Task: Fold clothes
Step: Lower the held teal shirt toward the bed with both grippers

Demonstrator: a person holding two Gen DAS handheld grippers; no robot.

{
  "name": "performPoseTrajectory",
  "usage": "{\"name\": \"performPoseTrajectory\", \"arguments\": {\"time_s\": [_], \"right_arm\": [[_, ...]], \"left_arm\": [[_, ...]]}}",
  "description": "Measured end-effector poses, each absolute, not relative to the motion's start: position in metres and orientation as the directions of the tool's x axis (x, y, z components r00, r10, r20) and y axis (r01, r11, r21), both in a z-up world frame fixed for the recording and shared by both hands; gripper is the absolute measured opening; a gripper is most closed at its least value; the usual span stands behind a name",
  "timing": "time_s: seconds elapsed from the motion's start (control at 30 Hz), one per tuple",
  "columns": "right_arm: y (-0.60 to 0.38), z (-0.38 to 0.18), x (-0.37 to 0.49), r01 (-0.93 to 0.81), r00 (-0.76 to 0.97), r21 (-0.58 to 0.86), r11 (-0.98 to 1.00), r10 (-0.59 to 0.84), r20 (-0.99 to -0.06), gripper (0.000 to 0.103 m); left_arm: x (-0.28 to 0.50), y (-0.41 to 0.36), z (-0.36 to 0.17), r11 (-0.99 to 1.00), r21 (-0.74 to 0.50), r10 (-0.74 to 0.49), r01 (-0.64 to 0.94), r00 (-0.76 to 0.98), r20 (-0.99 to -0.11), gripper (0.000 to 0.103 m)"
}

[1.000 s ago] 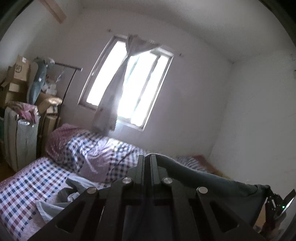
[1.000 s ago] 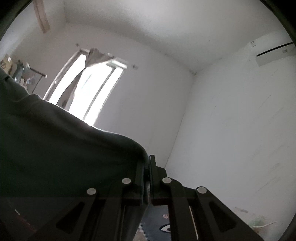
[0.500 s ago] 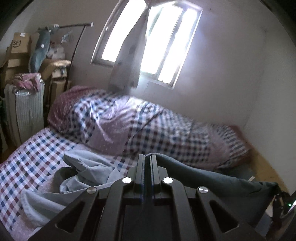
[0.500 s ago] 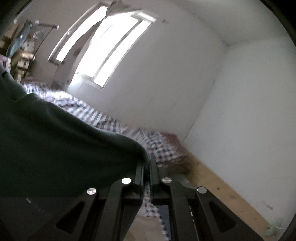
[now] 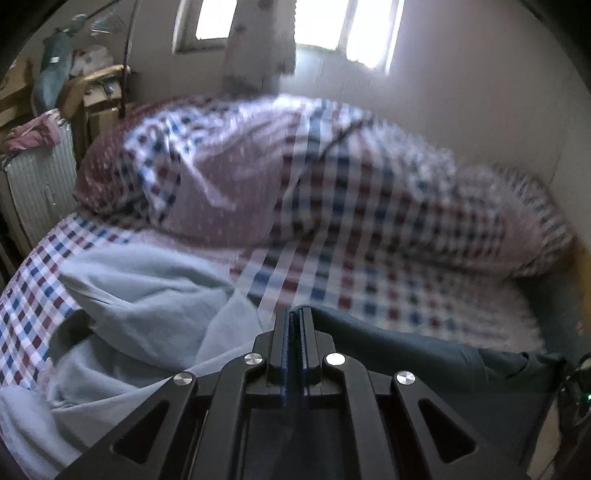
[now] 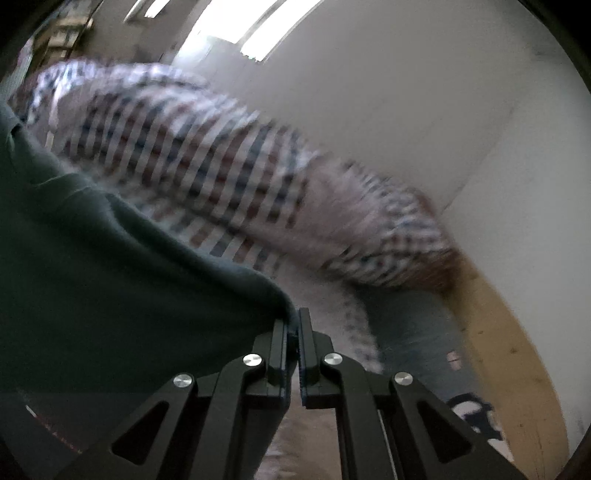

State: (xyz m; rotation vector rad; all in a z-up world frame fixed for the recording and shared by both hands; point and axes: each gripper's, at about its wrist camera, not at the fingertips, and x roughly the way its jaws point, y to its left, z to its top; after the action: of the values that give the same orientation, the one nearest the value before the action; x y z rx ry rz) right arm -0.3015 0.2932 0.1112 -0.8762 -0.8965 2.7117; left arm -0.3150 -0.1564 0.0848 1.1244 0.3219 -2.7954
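Note:
A dark teal garment (image 5: 424, 354) hangs stretched between my two grippers above the bed. My left gripper (image 5: 294, 314) is shut on its left corner. My right gripper (image 6: 294, 317) is shut on its other corner; the cloth (image 6: 110, 266) fills the left of the right wrist view. The right gripper also shows at the far right edge of the left wrist view (image 5: 576, 384). A crumpled light blue garment (image 5: 140, 317) lies on the checked bedsheet (image 5: 33, 295) to the left of my left gripper.
A rolled checked duvet (image 5: 332, 177) lies across the back of the bed under the window (image 5: 347, 26). A white suitcase (image 5: 37, 184) and boxes stand at the left. A wooden floor (image 6: 517, 350) runs along the white wall at the right.
Both grippers have tipped downward with the teal garment still held, so the views have swung from the window and ceiling to the bed, which now looks closer.

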Motion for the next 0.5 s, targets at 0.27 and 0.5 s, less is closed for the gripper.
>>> {"name": "performPoseTrajectory", "arguments": {"time_s": [0.27, 0.5], "right_arm": [[0.292, 0.003, -0.353, 0.168, -0.712, -0.595, -0.786, 0.320, -0.625, 0.003], [0.297, -0.036, -0.353, 0.273, -0.616, -0.541, -0.795, 0.288, -0.734, 0.004]], "left_arm": [[-0.355, -0.143, -0.013, -0.983, -0.011, -0.104, 0.183, -0.604, -0.790, 0.004], [-0.353, -0.145, -0.040, -0.988, 0.017, -0.100, 0.153, -0.557, -0.825, 0.005]]}}
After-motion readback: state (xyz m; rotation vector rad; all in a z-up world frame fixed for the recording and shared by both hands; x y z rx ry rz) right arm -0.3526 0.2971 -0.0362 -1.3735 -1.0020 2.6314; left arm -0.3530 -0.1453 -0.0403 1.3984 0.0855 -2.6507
